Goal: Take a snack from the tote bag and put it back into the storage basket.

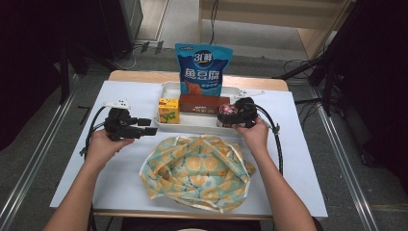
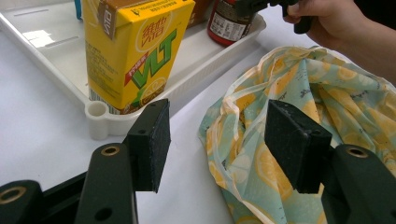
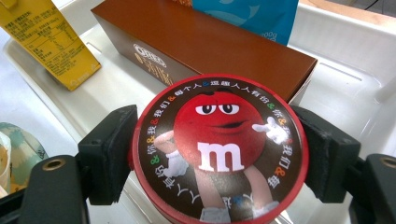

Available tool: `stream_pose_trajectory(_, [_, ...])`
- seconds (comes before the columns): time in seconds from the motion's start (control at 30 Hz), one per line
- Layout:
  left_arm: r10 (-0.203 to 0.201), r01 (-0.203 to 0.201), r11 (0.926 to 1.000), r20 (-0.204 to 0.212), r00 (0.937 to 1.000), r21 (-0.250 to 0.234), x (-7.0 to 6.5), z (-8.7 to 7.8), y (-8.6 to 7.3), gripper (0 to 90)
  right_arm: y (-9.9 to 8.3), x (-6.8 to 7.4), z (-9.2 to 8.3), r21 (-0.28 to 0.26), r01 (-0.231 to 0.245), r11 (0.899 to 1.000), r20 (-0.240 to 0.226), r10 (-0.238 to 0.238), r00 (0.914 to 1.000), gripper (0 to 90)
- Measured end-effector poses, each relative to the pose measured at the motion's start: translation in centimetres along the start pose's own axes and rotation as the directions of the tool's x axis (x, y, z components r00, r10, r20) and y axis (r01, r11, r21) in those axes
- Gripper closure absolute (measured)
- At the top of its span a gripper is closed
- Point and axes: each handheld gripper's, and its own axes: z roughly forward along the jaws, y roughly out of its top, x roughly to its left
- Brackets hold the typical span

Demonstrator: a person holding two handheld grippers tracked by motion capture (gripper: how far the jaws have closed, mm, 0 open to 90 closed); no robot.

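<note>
A red-lidded M&M's tub [image 3: 219, 144] stands at the right end of the white tray [image 1: 192, 129]; my right gripper [image 3: 219, 156] is shut on it, one pad pressed against each side. The tub [image 1: 227, 109] shows under that gripper [image 1: 231, 116] in the high view. Left of the tray my left gripper [image 1: 149, 127] is open and points right. Between its pads [image 2: 152, 140] there is nothing. Just beyond them stands a yellow juice box [image 2: 135, 46] in the tray's left corner.
A brown box [image 1: 204, 103] lies in the tray's middle, and a blue snack bag [image 1: 203, 70] stands behind it. A crumpled lemon-print cloth bag [image 1: 197, 171] lies on the white table cover in front of the tray.
</note>
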Motion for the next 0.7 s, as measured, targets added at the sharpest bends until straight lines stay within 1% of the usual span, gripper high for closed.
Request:
stream_pose_trajectory(0.1, [-0.001,0.001,1.0,-0.001,1.0,0.002,0.02,-0.02,-0.01,41.1,-0.06,0.08,0.1,-0.008,0.013,1.0,0.004,-0.013,0.9999,22.4])
stream_pose_trajectory(0.17, [-0.001,0.001,1.0,0.0,1.0,0.001,0.03,-0.05,0.0,41.1,-0.16,0.15,0.18,-0.006,0.018,1.0,0.002,-0.018,0.9998,22.1])
stream_pose_trajectory(0.33, [0.0,0.0,1.0,-0.001,1.0,-0.001,0.01,-0.07,-0.02,41.1,-0.5,0.41,0.15,0.008,0.05,0.999,-0.007,-0.05,0.9987,21.2])
stream_pose_trajectory(0.47, [0.001,-0.001,1.0,-0.001,1.0,0.0,0.01,-0.08,-0.02,41.1,-0.62,0.39,0.22,0.02,0.043,0.999,-0.022,-0.043,0.9988,20.3])
stream_pose_trajectory(0.5, [0.001,-0.001,1.0,-0.002,1.0,0.0,0.01,-0.08,-0.02,41.1,-0.64,0.39,0.23,0.023,0.049,0.999,-0.025,-0.048,0.9985,20.2])
stream_pose_trajectory(0.7, [0.0,0.0,1.0,-0.003,1.0,0.001,0.08,-0.13,-0.03,41.1,-0.71,0.26,0.05,0.022,0.051,0.998,-0.032,-0.051,0.9982,20.1])
